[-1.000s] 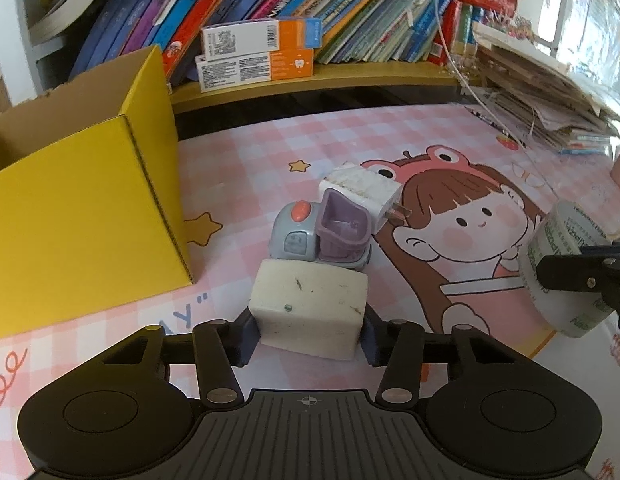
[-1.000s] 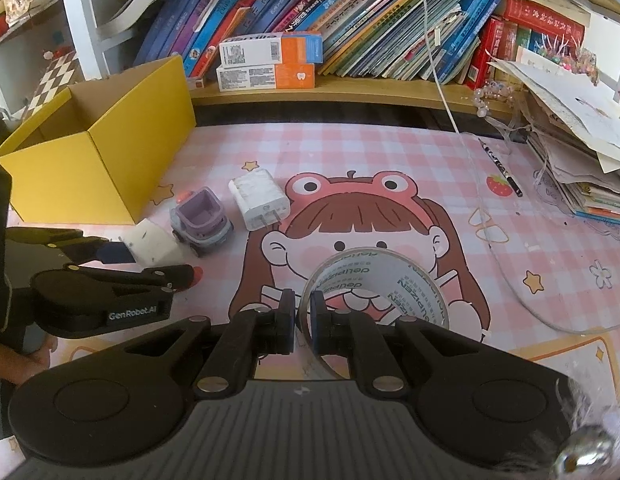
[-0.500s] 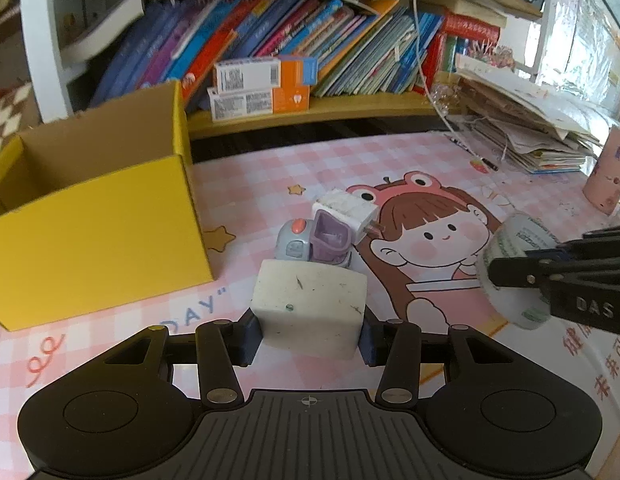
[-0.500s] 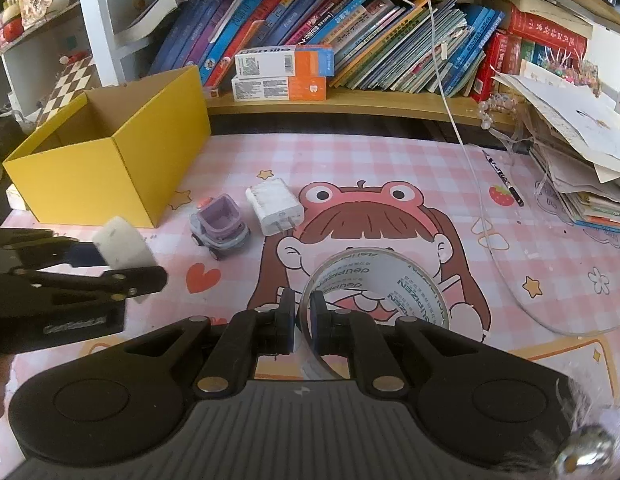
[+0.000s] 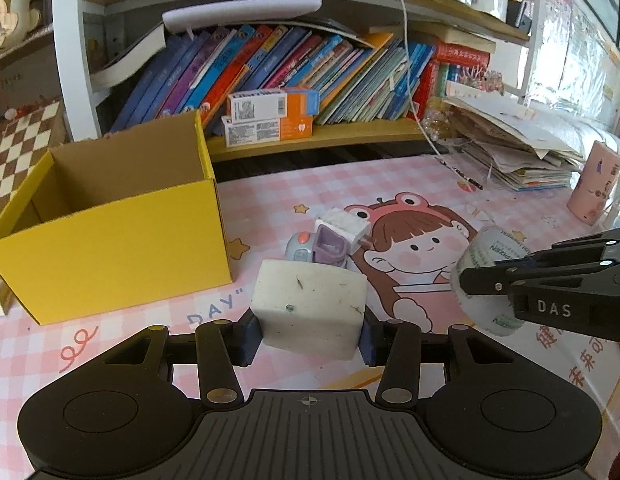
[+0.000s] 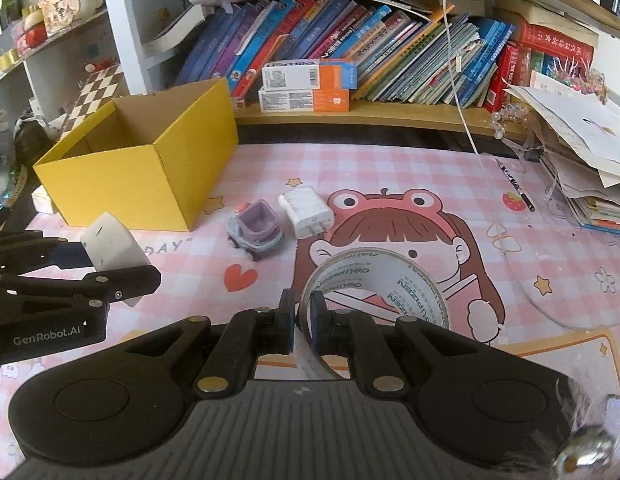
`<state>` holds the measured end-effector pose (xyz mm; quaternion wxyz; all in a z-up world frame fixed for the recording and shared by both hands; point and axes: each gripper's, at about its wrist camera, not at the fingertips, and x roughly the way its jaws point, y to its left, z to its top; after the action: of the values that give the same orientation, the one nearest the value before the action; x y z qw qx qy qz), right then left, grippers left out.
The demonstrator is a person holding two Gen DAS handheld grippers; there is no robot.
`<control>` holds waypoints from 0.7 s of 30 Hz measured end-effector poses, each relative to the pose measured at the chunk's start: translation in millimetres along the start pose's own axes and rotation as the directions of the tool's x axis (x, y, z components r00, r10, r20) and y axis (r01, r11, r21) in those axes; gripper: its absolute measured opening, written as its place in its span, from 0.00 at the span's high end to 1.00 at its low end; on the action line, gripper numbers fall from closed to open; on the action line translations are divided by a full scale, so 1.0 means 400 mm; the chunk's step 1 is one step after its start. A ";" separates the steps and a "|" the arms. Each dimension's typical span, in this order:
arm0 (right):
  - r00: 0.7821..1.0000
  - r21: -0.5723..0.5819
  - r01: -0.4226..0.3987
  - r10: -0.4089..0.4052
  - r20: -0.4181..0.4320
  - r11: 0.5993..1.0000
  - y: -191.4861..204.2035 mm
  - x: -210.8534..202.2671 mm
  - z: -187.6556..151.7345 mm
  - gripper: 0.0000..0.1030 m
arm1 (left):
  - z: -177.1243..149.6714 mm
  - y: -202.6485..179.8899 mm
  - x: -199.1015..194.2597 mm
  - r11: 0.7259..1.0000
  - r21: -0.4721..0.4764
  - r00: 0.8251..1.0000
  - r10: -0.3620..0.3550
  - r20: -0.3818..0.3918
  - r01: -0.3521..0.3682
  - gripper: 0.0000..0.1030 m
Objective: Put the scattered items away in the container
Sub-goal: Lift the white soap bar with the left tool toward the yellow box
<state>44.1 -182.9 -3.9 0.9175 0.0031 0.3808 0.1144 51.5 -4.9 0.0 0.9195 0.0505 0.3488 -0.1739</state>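
Pink checked mat (image 5: 270, 184), glossy, cartoon-printed, spreads under both tools. We see the left gripper (image 5: 310, 330) clamped on a scuffed white block (image 5: 310, 306), soft-edged, lifted off the mat. Our right gripper (image 6: 301, 316) pinches the thin wall of a clear tape roll (image 6: 373, 280). Beyond the fingers: plastic toy truck (image 6: 256, 232), ribbed white charger (image 6: 306, 211). Farther left, open yellow cardboard box (image 6: 150, 172).

left hand-held gripper (image 5: 310, 326) clamped on white block (image 5: 310, 308), lifted off pink counter (image 5: 270, 196); yellow box (image 5: 110, 240) open at left; toy truck (image 5: 315, 246) and charger (image 5: 341, 226) beyond; right hand-held gripper (image 5: 465, 280) pinching tape roll (image 5: 485, 252)
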 end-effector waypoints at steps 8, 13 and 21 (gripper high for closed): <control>1.000 -0.005 -0.011 0.012 0.005 1.000 0.046 -0.009 -0.005 0.93 | -0.016 0.035 -0.038 1.000 -0.005 1.000 0.022 0.012 -0.022 0.56; 1.000 -0.018 -0.019 0.020 0.010 1.000 0.082 -0.011 -0.003 0.93 | -0.025 0.065 -0.057 0.999 -0.015 0.999 0.034 0.020 -0.034 0.56; 0.999 -0.036 -0.030 0.030 0.018 0.999 0.138 -0.012 0.002 0.93 | -0.039 0.110 -0.087 0.998 -0.030 0.998 0.047 0.034 -0.046 0.56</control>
<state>30.0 -130.0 5.0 0.9190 -0.0064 0.3703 0.1349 32.8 49.5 9.9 0.9300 0.0423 0.3338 -0.1480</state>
